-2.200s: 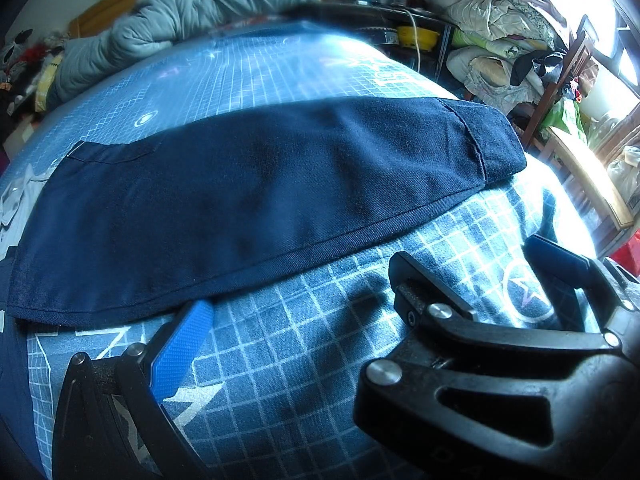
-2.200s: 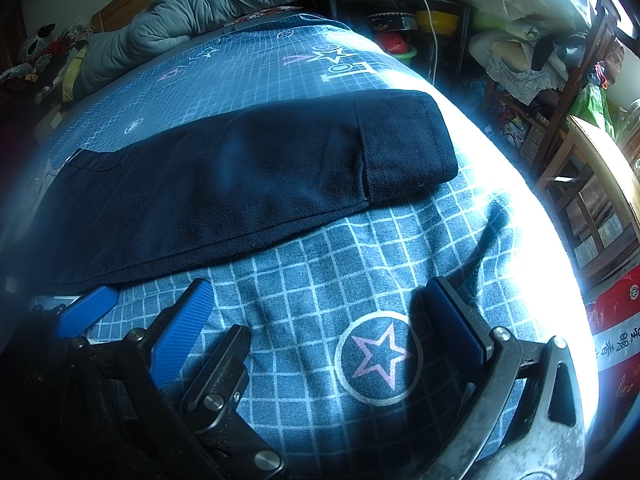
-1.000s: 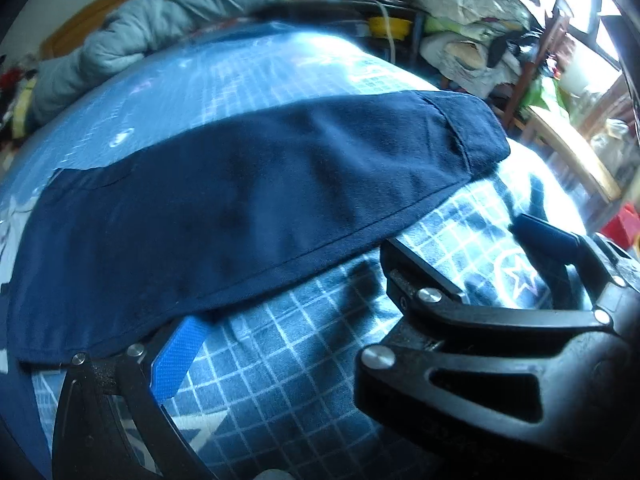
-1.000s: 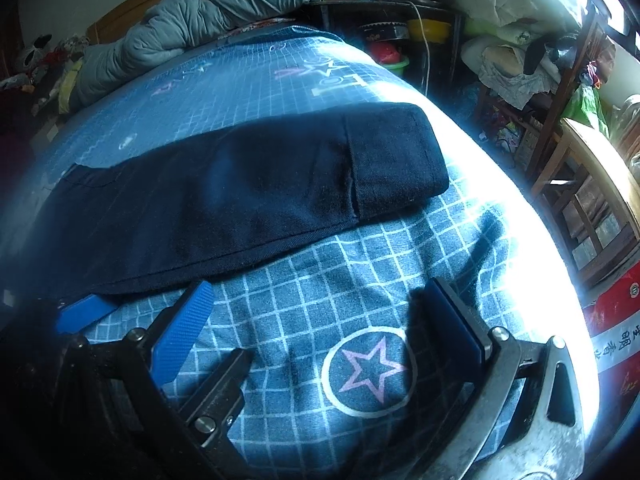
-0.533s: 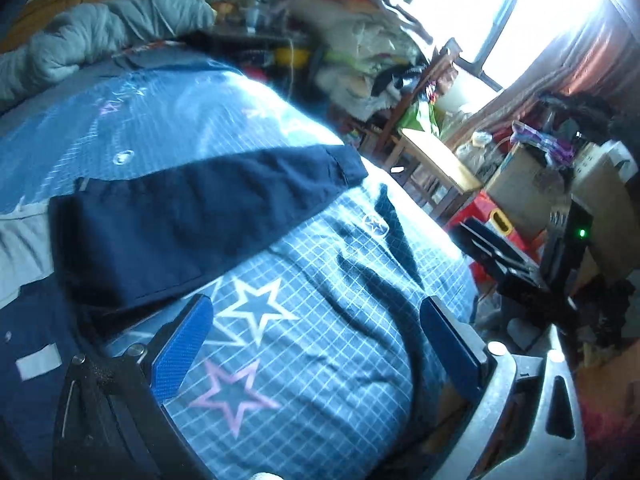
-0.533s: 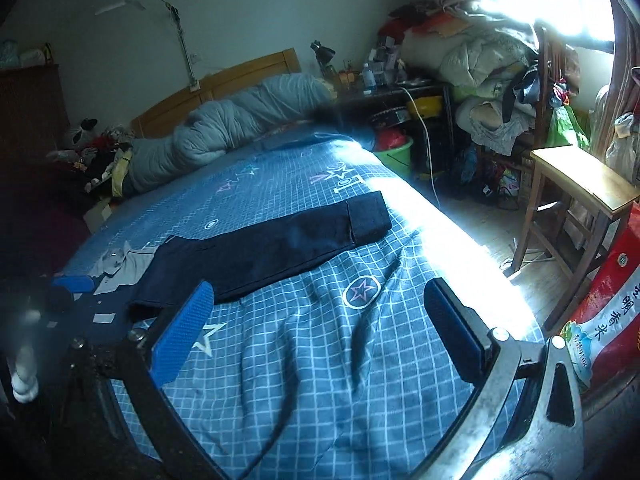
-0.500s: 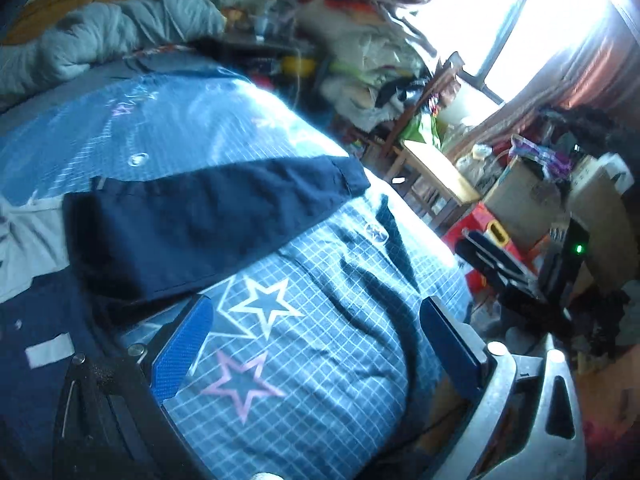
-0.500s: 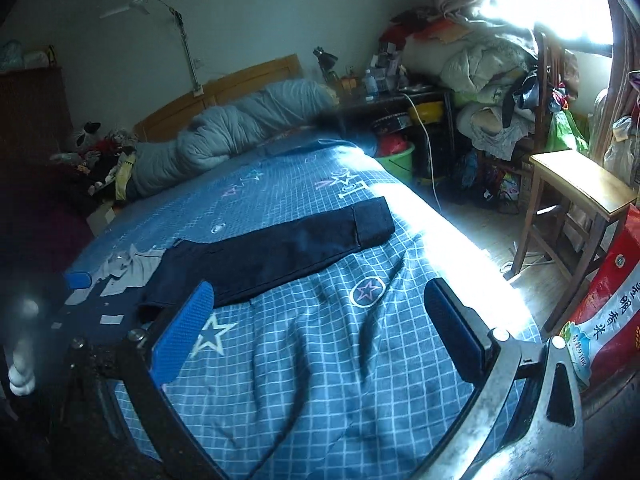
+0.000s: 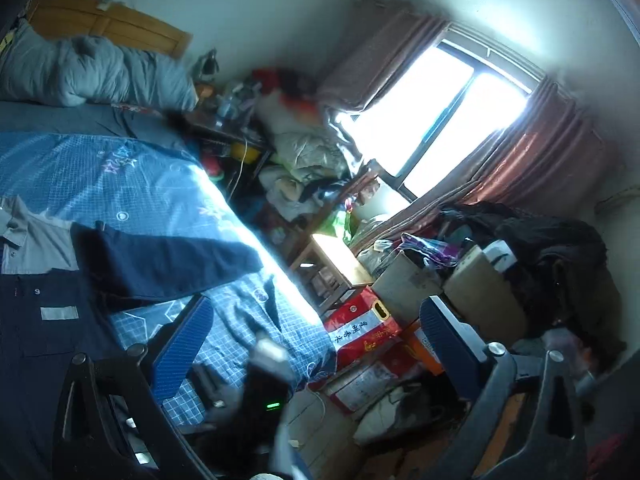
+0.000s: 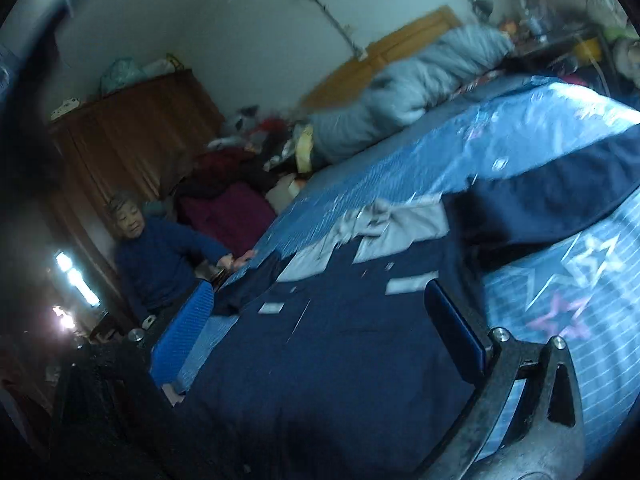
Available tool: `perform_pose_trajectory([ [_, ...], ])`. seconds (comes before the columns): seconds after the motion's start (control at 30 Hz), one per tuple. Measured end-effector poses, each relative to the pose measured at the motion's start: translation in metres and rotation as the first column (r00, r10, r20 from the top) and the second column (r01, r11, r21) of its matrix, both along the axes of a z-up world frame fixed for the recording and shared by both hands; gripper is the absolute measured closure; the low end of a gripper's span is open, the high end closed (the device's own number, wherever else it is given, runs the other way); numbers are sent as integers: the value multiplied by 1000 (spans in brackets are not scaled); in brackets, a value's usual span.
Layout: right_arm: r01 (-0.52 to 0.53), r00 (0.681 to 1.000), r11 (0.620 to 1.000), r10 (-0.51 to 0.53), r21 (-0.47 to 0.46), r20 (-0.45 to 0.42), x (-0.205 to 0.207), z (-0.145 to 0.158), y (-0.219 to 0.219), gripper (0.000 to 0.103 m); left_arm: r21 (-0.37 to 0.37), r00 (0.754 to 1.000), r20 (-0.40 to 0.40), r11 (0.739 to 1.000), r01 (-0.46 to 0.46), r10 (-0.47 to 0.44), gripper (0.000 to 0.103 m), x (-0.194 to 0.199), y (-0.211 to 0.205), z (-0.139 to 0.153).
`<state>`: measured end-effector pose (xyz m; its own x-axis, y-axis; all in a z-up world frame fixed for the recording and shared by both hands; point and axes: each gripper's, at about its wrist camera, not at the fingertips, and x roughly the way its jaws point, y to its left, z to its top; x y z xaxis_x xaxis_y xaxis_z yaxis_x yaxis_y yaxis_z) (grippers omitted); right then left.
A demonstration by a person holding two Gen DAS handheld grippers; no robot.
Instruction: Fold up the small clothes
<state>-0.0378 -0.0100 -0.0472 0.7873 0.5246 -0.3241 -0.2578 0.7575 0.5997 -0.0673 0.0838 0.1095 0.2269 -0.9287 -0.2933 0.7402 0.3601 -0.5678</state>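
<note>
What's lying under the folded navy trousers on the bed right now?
The folded navy trousers rest on the blue grid bedsheet; their left end overlaps a grey-and-navy work shirt. Anything beneath their middle is covered.

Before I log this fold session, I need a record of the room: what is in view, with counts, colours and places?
Folded garment: one, navy, flat on the bedspread.
Navy-and-grey shirt: one, spread out beside the folded garment.
Bedspread: one, blue grid with stars, covering the bed.
Duvet: one, grey, bundled at the headboard.
Stool: one, wooden, beside the bed.
Curtains: reddish-brown, flanking the window.
Wardrobe: one, brown, against the wall.
Seated person: one, dark blue top, hand on the bed edge.
Left gripper: open, empty.
Right gripper: open, empty.
</note>
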Motion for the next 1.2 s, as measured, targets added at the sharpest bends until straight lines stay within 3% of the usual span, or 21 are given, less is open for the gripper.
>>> perform_pose_trajectory([
  [0.07,-101,991,994,104,39,-87,-4,-27,41,0,-4,998,47,999,-37,37,0,-6,26,9],
  [0.13,-209,961,975,219,74,-169,-12,-52,82,0,0,990,76,993,-120,120,0,0,58,13],
  [0.23,-291,906,947,318,134,-278,-24,-91,118,0,24,952,78,954,-299,296,0,31,115,4],
  [0.3,-316,885,943,334,108,-324,-30,-100,127,0,62,892,109,893,-446,439,0,56,152,-16],
  [0.4,-238,939,967,205,-90,-277,-25,-82,114,0,179,774,214,755,-631,596,0,90,203,-52],
  [0.47,-164,965,967,116,-196,-236,-10,-71,97,0,293,724,251,663,-689,642,0,116,228,-88],
  [0.53,-93,978,937,22,-336,-210,7,-65,79,0,406,702,272,583,-704,658,0,144,244,-132],
  [0.63,-57,972,862,-66,-503,-224,38,-75,61,0,569,718,258,499,-654,646,0,184,252,-206],
  [0.73,-85,950,817,-106,-570,-294,63,-100,46,0,692,737,226,427,-582,637,0,212,247,-274],
  [0.8,-114,927,808,-122,-578,-354,70,-118,35,0,746,749,182,407,-527,637,0,223,245,-309],
  [0.87,-97,935,805,-129,-586,-331,65,-120,39,0,786,767,138,401,-470,627,0,227,240,-339],
  [1.0,-83,930,814,-145,-575,-338,61,-118,33,0,745,756,111,449,-493,646,0,223,249,-353],
  [1.2,-88,926,799,-154,-595,-344,73,-127,45,0,734,762,100,470,-491,640,0,222,250,-356],
])
